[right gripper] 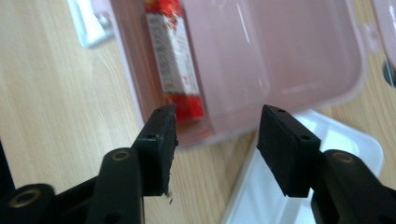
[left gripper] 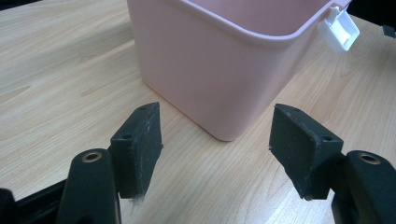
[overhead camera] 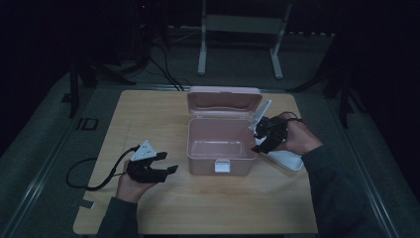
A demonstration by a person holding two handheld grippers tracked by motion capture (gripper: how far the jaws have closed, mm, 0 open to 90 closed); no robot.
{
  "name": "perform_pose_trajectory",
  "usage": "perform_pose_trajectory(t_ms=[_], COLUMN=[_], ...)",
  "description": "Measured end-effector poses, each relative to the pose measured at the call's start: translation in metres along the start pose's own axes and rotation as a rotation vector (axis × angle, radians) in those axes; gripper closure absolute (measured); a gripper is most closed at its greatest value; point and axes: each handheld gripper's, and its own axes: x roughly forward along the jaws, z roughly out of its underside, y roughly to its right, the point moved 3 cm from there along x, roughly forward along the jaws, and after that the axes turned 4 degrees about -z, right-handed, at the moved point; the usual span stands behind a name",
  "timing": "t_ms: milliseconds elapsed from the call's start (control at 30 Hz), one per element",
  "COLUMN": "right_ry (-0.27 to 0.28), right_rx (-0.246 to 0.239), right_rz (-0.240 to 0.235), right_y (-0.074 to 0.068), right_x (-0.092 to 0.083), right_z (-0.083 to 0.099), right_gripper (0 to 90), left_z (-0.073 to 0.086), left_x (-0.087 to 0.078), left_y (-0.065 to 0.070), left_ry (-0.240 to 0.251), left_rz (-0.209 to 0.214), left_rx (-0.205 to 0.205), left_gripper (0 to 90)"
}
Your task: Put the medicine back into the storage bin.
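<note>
While the pink box (overhead camera: 221, 145) stands lid-up w/ a red packet (right gripper: 173, 56) already inside, both grippers' fingers are spread, empty; closing is judged left.

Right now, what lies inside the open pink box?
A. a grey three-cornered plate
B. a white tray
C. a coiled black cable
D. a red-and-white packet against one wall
D: the right gripper view shows a red-and-white packet lying along one wall inside the pink box; the white tray sits outside on the table.
</note>
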Motion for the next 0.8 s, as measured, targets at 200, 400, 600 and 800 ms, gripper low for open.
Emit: perform_pose_trajectory(t_ms=[200,400,600,800], right_ry=[0.025,0.039,0.036,0.049], right_rx=[0.052,0.114,0.155,0.174], right_rz=[0.026,0.046,0.061,0.075], right_y=[0.009,0.019,0.028,0.041], right_x=[-0.006,-0.007,-0.006,0.001], right_z=[0.02,0.04,0.055,0.067], right_gripper=[49.5,49.7,51.8,53.4], left_z=[0.0,0.001,0.001,0.002], left_x=[0.0,0.001,0.002,0.003], left_y=[0.001,0.001,0.001,0.002], left_ry=[-0.001,-0.009,-0.01,-0.011], left_rz=[0.001,0.002,0.003,0.003], left_rx=[0.006,0.011,0.009,0.009], left_gripper=[34.3,34.3,34.3,34.3])
